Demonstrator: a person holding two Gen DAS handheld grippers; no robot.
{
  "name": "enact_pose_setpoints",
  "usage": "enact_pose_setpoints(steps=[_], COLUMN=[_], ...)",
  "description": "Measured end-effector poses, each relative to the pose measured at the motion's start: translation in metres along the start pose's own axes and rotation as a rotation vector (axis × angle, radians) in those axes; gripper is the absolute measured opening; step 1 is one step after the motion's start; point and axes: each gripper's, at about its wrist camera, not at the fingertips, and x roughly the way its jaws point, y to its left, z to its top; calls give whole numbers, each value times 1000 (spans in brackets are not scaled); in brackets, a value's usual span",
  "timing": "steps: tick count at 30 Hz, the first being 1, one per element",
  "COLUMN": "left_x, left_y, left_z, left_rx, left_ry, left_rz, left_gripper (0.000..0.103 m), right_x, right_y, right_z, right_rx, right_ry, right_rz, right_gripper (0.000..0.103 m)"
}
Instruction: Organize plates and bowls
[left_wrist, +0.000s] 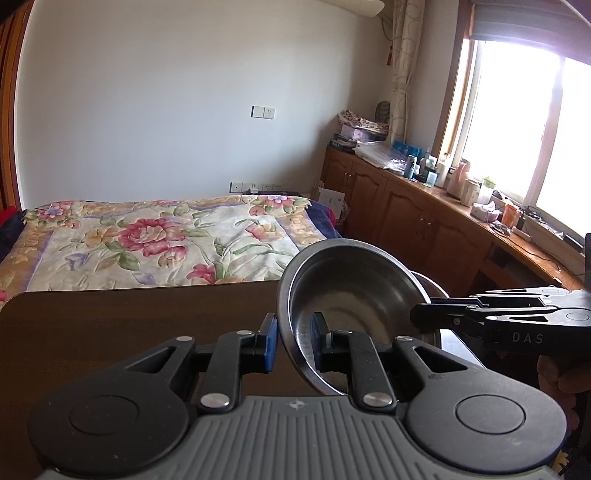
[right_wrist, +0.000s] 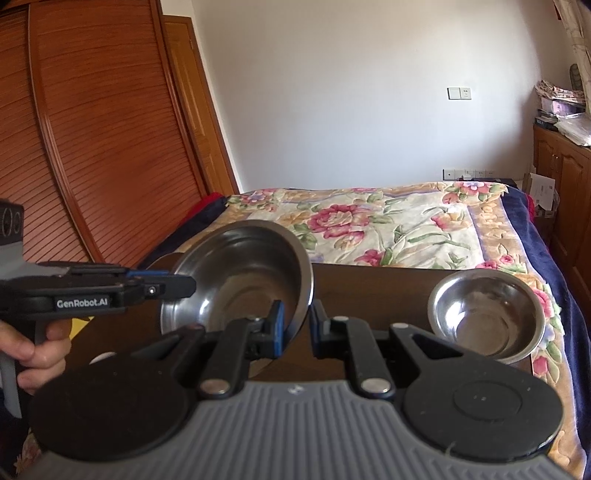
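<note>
Logging claws first: what is the left gripper (left_wrist: 295, 338) on? (Obs. 1)

Rim of the large steel bowl (left_wrist: 354, 288). Fingers drawn to a narrow gap, rim between the blue pads (left_wrist: 271, 345), one pad outside the wall, the other inside. Clamped, as far as the left wrist view shows. (Obs. 2)

Right gripper (right_wrist: 297, 325)? (Obs. 1)

Same bowl, opposite side of the rim. Fingers equally close together, rim pinched between them. Each claw's tip also shows side-on in the other's camera, reaching to the bowl's edge. (Obs. 2)

Bowl attitude? (Obs. 1)

Tilted, mouth turned toward the cameras, over the near part of the dark wooden table (left_wrist: 129, 321). Whether its underside touches the table: cannot tell, the claws hide it. (Obs. 2)

Count, bowls. (Obs. 1)

Two certain: the large one held, plus one smaller steel bowl (right_wrist: 484, 317) upright on the table's right corner, apart from the claws. A grey curved edge shows behind the large bowl; cannot tell what it is. Plates: none counted. (Obs. 2)

Grippers, hands? (Obs. 1)

Two grippers. One hand (right_wrist: 40, 350) seen, wrapped on the left gripper's handle. Floral quilt (left_wrist: 166, 236) lies beyond the table. (Obs. 2)
</note>
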Motion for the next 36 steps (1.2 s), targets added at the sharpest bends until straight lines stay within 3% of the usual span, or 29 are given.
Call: enact_pose_setpoints(steps=[16, 23, 36], left_x=[-21, -29, -10], left_y=[-12, -33, -42], left_z=[-34, -48, -74], left_rx=[2, 35, 108], left_ry=[25, 76, 178], left_rz=[-80, -118, -92], left_gripper=[21, 21, 21], right_x=[-31, -49, -34], right_y=[4, -4, -10], right_z=[-38, -54, -78], right_rx=[25, 60, 66], right_ry=[25, 34, 101], right_rz=[18, 20, -9], right_gripper=[16, 16, 16])
